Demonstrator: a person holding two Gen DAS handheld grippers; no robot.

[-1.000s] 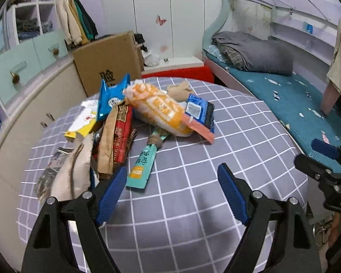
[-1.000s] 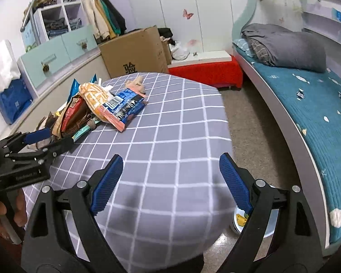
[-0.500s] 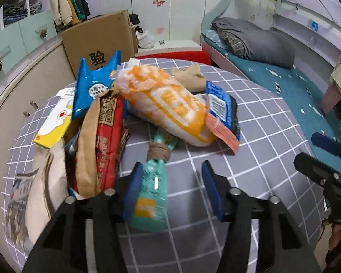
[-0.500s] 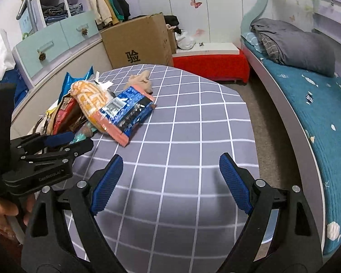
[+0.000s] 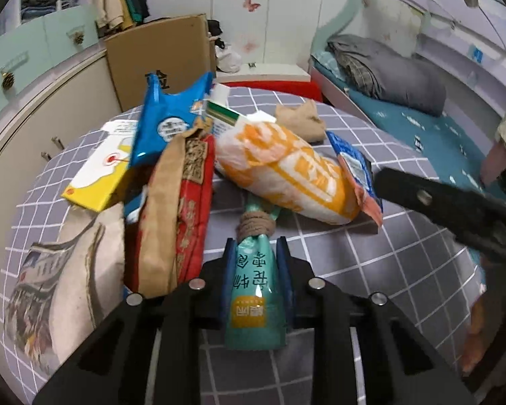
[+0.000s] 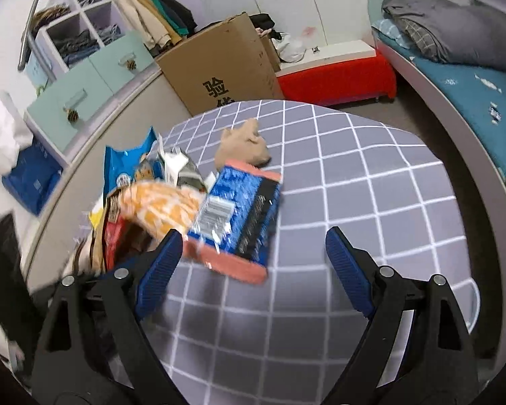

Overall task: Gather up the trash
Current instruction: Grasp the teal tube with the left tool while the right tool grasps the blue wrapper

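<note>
My left gripper (image 5: 255, 271) has just been closing and now pinches the teal pouch (image 5: 255, 290) at the pile's near edge on the table (image 5: 371, 263). My right gripper (image 6: 249, 270) hangs wide, holding nothing, over the blue wrapper (image 6: 239, 216).

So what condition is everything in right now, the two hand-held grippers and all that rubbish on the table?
Left hand-held gripper: jaws just closed in, pads against the teal pouch.
Teal pouch: flat on the table, neck tied with twine.
Right hand-held gripper: wide open, holding nothing.
Blue wrapper: lying flat, ungripped.
Orange bag: puffy, resting over the pouch's top.
Red-and-brown bag: crumpled, on the pile.
Cardboard box: flaps open.
</note>
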